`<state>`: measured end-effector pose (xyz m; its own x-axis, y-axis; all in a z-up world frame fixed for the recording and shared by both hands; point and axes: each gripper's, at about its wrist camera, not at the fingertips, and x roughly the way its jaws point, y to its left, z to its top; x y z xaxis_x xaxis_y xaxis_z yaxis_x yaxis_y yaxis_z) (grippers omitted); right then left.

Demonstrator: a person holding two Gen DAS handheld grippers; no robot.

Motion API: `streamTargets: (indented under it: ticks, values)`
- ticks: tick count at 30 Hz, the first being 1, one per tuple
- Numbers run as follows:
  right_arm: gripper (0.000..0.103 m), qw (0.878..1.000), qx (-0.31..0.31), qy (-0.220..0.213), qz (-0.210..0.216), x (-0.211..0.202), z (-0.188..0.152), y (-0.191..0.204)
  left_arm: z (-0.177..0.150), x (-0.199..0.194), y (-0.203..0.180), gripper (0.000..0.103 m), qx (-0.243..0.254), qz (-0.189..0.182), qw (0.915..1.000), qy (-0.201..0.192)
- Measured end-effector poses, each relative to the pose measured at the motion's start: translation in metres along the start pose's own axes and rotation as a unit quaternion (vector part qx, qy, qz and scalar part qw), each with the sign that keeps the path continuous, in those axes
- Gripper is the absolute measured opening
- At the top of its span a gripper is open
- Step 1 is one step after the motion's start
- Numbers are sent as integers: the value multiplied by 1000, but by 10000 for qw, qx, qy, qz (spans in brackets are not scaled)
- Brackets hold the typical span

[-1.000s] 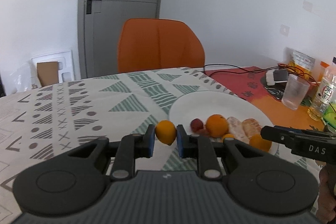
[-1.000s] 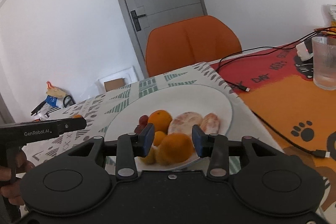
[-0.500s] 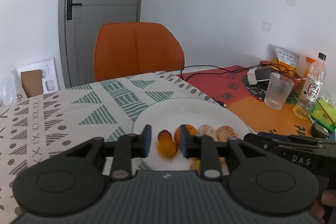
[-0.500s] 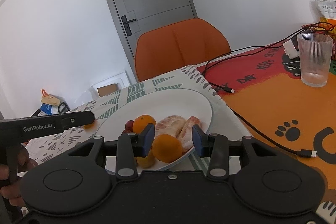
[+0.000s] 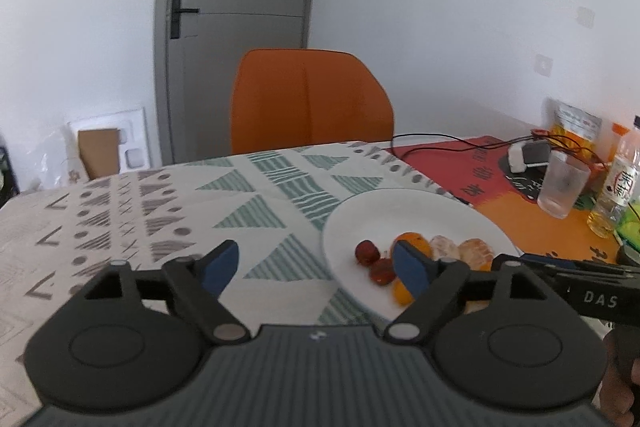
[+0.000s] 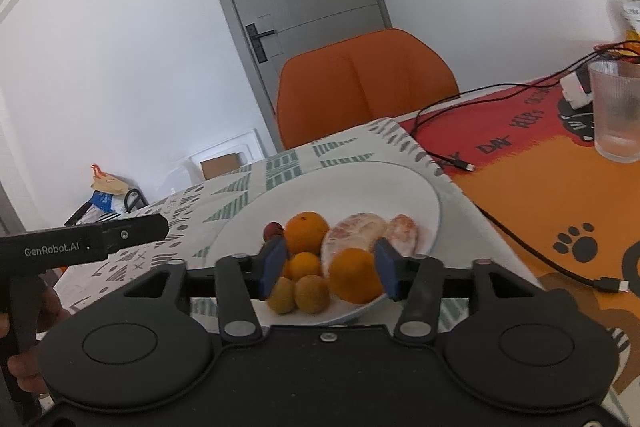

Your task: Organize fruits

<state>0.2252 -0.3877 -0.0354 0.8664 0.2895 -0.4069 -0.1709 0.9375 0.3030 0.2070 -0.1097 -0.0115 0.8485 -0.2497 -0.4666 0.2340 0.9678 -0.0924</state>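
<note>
Table under a white cloth [image 5: 248,195] with green and grey triangle print, red-orange mat [image 6: 532,163] on the right side; white walls, one grey door [image 5: 236,23] upper centre, one orange chair [image 5: 308,103] behind the table. One white plate [image 6: 352,183] sits mid-frame in the right view, holding the fruit: two oranges [image 6: 306,231], one smaller orange fruit between them, two yellow-brown small fruits [image 6: 312,293] at the near rim, two peeled segments [image 6: 356,231], and two dark red fruits [image 5: 367,251] counted in the left view. One glass [image 6: 616,111], one bottle [image 5: 618,183], one black cable [image 6: 520,227]. Left gripper [image 5: 316,267] spread wide, nothing in it, over the cloth at the plate's left edge. Right gripper [image 6: 330,269] parted, empty, low over the plate's near rim, framing the near orange without touching it.
</note>
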Motion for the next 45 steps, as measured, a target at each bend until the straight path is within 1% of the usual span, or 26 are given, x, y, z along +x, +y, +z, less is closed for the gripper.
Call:
streamTargets:
  ticks: [3, 4, 5, 7, 8, 10, 11, 13, 21, 25, 34, 36, 42, 45]
  values:
    - [64, 10000, -49, 1, 25, -1, 0, 8, -2, -4, 11, 87, -158, 87, 9998, 108]
    - [69, 10000, -52, 7, 30, -1, 0, 9, -2, -6, 15, 87, -219, 113, 9996, 120]
    - [71, 10000, -52, 4, 36, -1, 0, 11, -2, -8, 19, 87, -273, 142, 9995, 111]
    - [82, 10000, -73, -22, 57, -3, 1, 15, -1, -15, 25, 88, -348, 224, 9991, 55]
    - [84, 9999, -91, -33, 70, -4, 1, 17, -1, -18, 28, 89, -381, 275, 9989, 17]
    - [94, 9999, -127, -54, 85, -5, 1, 22, -1, -24, 32, 91, -419, 360, 9985, -34]
    - [96, 9998, -141, -65, 90, -6, 2, 24, -2, -27, 34, 91, -440, 382, 9983, -48]
    - [103, 9997, -168, -83, 129, -8, 2, 29, -2, -32, 39, 91, -492, 387, 9980, -51]
    - [103, 9994, -214, -23, 260, -8, 0, 44, -7, -56, 59, 92, -688, 560, 9959, -188]
    - [103, 9988, -300, -52, 374, -12, -1, 54, -10, -69, 67, 91, -729, 751, 9940, -315]
    - [103, 9975, -434, -66, 554, -19, -2, 74, -17, -93, 82, 91, -901, 914, 9912, -316]
    - [103, 9972, -455, -69, 594, -21, -2, 78, -19, -98, 84, 91, -906, 998, 9903, -332]
    - [103, 9961, -548, -71, 692, -26, -3, 89, -23, -113, 90, 91, -1004, 1065, 9885, -383]
    - [103, 9956, -589, -63, 721, -29, -3, 93, -26, -120, 93, 92, -1068, 1014, 9883, -406]
